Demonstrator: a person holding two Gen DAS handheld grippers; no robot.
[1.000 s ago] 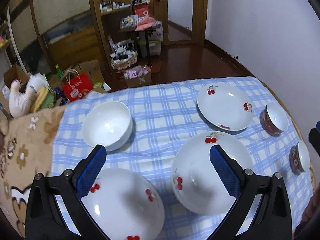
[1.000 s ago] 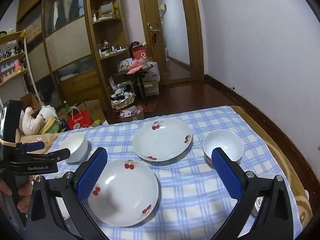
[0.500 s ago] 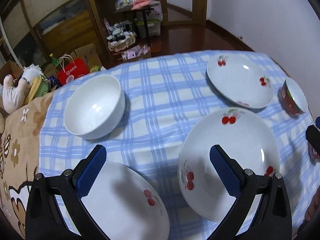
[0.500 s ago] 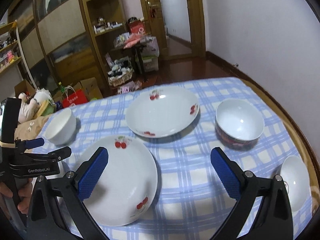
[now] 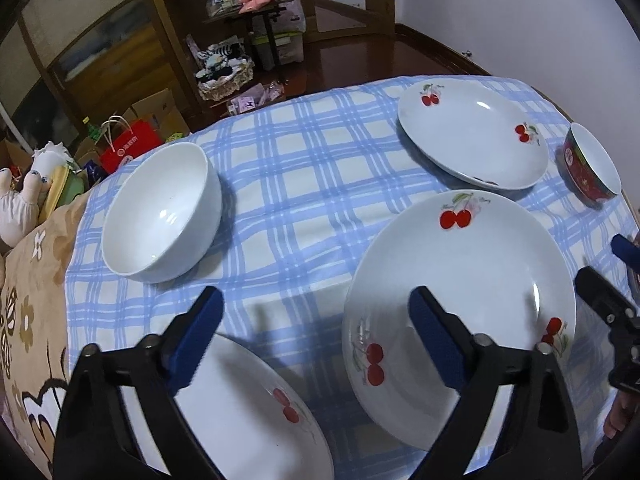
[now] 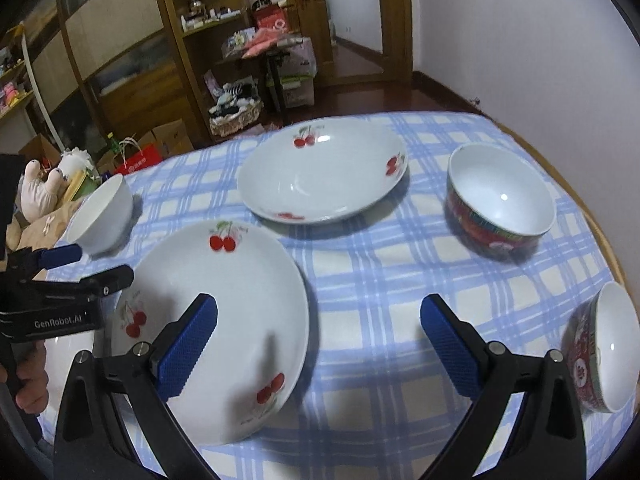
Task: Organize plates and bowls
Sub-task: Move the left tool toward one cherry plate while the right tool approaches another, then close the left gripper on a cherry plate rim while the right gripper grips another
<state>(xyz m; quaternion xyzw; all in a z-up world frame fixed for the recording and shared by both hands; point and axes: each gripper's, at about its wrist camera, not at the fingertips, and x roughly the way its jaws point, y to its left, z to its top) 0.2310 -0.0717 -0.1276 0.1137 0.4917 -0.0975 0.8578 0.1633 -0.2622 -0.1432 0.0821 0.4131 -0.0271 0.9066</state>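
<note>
Three white cherry-print plates lie on the blue checked tablecloth (image 5: 312, 168): a near-left plate (image 5: 240, 412), a middle plate (image 5: 480, 280), also in the right wrist view (image 6: 224, 304), and a far plate (image 5: 476, 140) (image 6: 320, 176). A plain white bowl (image 5: 160, 212) (image 6: 100, 216) stands at the left. Two red-patterned bowls stand at the right, one far (image 6: 500, 204) (image 5: 592, 168) and one near (image 6: 604, 356). My left gripper (image 5: 316, 320) is open and empty, low between the near-left and middle plates. My right gripper (image 6: 320, 328) is open and empty by the middle plate's right rim.
The table's round edge (image 6: 600, 236) runs along the right, close to a white wall. Beyond the far edge are wooden shelves (image 6: 200, 20), boxes, a red bag (image 5: 128, 144) and a stuffed toy (image 5: 20, 200). The left gripper shows in the right wrist view (image 6: 68, 276).
Both grippers have come down and forward toward the table, so plates and bowls look larger. Both stay open and empty. No dish has moved.
</note>
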